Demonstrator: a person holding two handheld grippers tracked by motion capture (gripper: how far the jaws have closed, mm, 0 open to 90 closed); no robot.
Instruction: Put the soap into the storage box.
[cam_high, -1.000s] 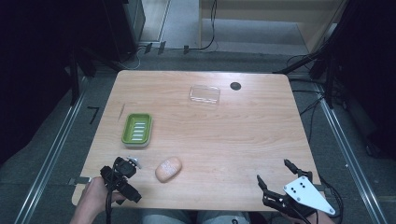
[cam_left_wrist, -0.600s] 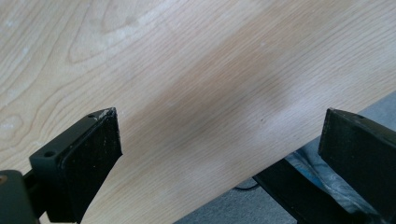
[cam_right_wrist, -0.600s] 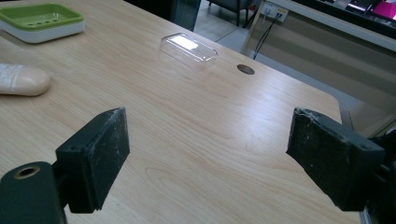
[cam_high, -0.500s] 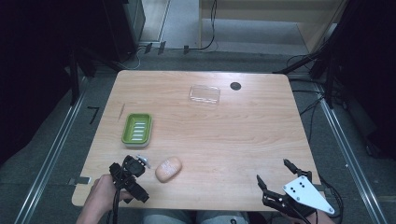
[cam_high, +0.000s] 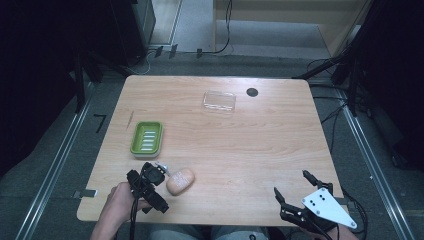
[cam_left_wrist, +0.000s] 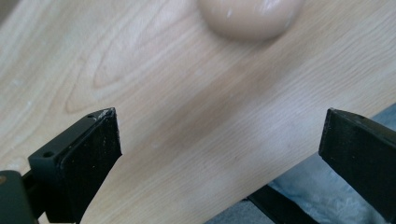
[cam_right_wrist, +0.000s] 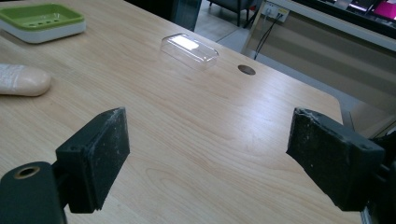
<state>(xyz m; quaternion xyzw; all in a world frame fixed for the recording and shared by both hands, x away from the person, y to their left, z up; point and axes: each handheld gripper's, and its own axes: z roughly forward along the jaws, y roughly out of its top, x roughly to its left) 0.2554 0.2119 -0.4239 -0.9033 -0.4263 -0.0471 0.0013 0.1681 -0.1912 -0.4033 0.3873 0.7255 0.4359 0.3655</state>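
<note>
Soap bar (cam_high: 180, 181): beige, oval, smooth, just beside left gripper (cam_high: 159, 167); both grippers' jaws apart.

On the table (cam_high: 240, 150) we see the soap (cam_high: 180, 181) near the front edge at about seven o'clock from the centre. The dish (cam_high: 146, 138) sits behind and left of it, at nine o'clock, apart from it. The lid (cam_high: 219, 101) lies toward the far edge at twelve o'clock, with the hole (cam_high: 252, 92) just to its right at one o'clock. Our left gripper (cam_high: 150, 176) is just left of the soap, over the front left part. Our right gripper (cam_high: 295, 192) is at the front right corner, at five o'clock, well apart from everything else.
</note>
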